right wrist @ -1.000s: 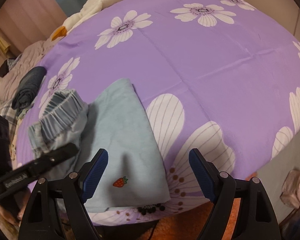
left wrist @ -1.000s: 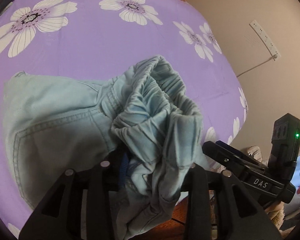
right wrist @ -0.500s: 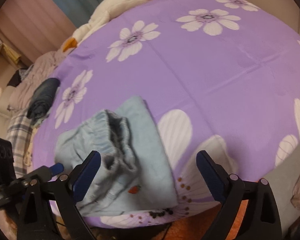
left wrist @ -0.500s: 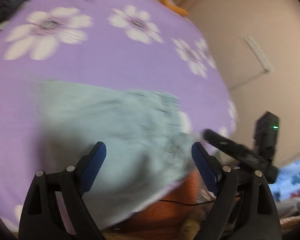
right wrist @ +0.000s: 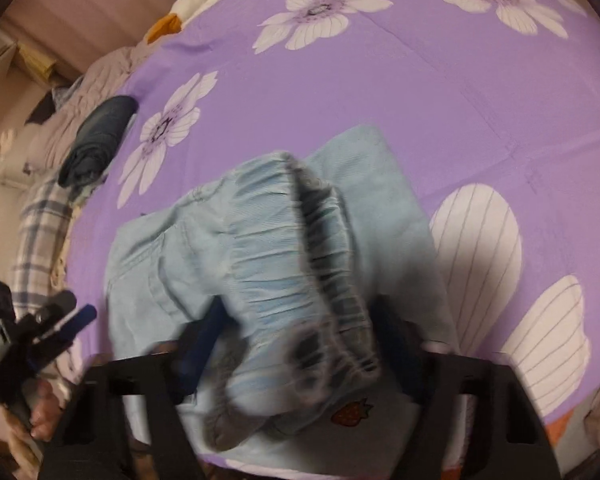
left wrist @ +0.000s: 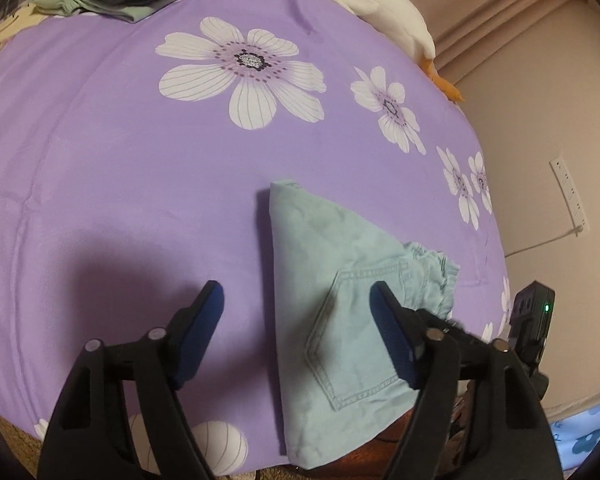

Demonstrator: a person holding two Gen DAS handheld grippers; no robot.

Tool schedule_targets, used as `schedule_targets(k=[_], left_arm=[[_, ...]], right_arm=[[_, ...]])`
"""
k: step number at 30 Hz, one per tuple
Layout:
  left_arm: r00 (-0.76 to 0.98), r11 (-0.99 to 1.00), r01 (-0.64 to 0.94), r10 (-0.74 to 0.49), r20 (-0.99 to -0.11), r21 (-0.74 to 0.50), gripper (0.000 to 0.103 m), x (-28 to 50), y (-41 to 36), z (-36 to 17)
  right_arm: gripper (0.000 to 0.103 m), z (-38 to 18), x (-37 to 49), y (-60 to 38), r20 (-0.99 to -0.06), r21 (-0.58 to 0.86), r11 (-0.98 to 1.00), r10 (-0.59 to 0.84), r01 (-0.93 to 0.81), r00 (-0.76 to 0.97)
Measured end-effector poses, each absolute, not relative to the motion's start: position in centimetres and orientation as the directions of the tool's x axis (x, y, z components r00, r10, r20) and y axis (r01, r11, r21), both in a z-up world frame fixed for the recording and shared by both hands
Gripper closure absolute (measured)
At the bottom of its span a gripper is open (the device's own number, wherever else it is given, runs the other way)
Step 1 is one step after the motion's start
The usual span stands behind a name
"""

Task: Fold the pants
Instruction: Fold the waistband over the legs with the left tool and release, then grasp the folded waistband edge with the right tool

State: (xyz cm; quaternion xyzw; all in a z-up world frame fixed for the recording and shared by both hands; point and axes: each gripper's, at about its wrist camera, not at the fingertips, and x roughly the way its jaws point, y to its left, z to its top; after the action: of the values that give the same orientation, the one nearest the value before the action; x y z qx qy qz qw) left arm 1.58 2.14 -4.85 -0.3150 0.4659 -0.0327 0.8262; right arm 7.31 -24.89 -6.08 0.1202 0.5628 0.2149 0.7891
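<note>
Over the bed [left wrist: 100, 160], leftmost: left tongs [left wrist: 296, 292] apart and empty, jaws just narrowing a little with nothing between. No longer gripping the bunched waistband as a second ago; drawn off to the side instead, one finger above the back pocket [left wrist: 360, 328]. Pants [left wrist: 320, 248] flat on the bed near its front edge, folded to a wedge, lower corner reaching past that edge.

Further right: right tongs [right wrist: 300, 332] just closing, now with the gathered waistband [right wrist: 300, 248] between the jaws and seemingly pinched, though blurred. A second ago, wide and empty above the strawberry [right wrist: 350, 414] patch.

Reads as a handover: grip passed from left to right, probably to draw the waistband across and settle the fold. Not yet tidy at that end.
</note>
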Motion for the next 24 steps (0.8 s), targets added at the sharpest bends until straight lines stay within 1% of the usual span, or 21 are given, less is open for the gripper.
schedule_targets(k=[1, 2, 3, 4, 8, 9, 12, 15, 17, 24], left_arm=[[0.565, 0.796, -0.236, -0.354, -0.745, -0.557, 0.036, 1.9, 2.2, -4.8], [0.566, 0.794, -0.228, -0.363, -0.740, -0.563, 0.041, 2.2, 2.2, -4.7], [0.567, 0.793, -0.222, -0.368, -0.737, -0.567, 0.045, 2.5, 2.2, -4.5], [0.568, 0.793, -0.215, -0.373, -0.734, -0.570, 0.045, 2.8, 2.0, -4.2], [0.579, 0.807, -0.166, -0.385, -0.719, -0.566, 0.049, 4.7, 1.1, -3.6], [0.574, 0.814, -0.163, -0.381, -0.725, -0.557, 0.053, 5.2, 0.9, -3.7], [0.525, 0.835, -0.165, -0.377, -0.763, -0.526, 0.060, 7.3, 0.0, -5.2], [0.476, 0.842, -0.185, -0.375, -0.795, -0.508, 0.060, 8.3, -0.5, -7.2], [0.450, 0.848, -0.207, -0.360, -0.817, -0.488, 0.056, 8.1, -0.5, -8.3], [0.449, 0.818, -0.222, -0.398, -0.800, -0.531, 0.054, 5.4, 0.1, -8.6]], right_arm=[[0.064, -6.0, 7.2, -24.7, -0.833, 0.441, 0.871, 0.487, -0.214, 0.264], [0.066, -5.9, 7.3, -24.7, -0.830, 0.448, 0.868, 0.493, -0.214, 0.262], [0.070, -5.5, 7.1, -24.9, -0.825, 0.454, 0.865, 0.499, -0.214, 0.266], [0.072, -4.7, 7.0, -25.1, -0.815, 0.462, 0.859, 0.510, -0.223, 0.274], [0.072, -1.7, 5.5, -27.1, -0.786, 0.453, 0.860, 0.509, -0.234, 0.350], [0.072, -1.7, 5.5, -27.5, -0.790, 0.442, 0.868, 0.495, -0.226, 0.361], [0.072, -3.2, 5.7, -28.4, -0.820, 0.401, 0.898, 0.439, -0.180, 0.367], [0.072, -6.2, 6.4, -28.6, -0.854, 0.375, 0.913, 0.408, -0.160, 0.324], [0.072, -6.5, 6.5, -28.7, -0.853, 0.373, 0.915, 0.404, -0.156, 0.330], [0.071, -6.7, 6.9, -28.5, -0.852, 0.382, 0.912, 0.411, -0.152, 0.324]])
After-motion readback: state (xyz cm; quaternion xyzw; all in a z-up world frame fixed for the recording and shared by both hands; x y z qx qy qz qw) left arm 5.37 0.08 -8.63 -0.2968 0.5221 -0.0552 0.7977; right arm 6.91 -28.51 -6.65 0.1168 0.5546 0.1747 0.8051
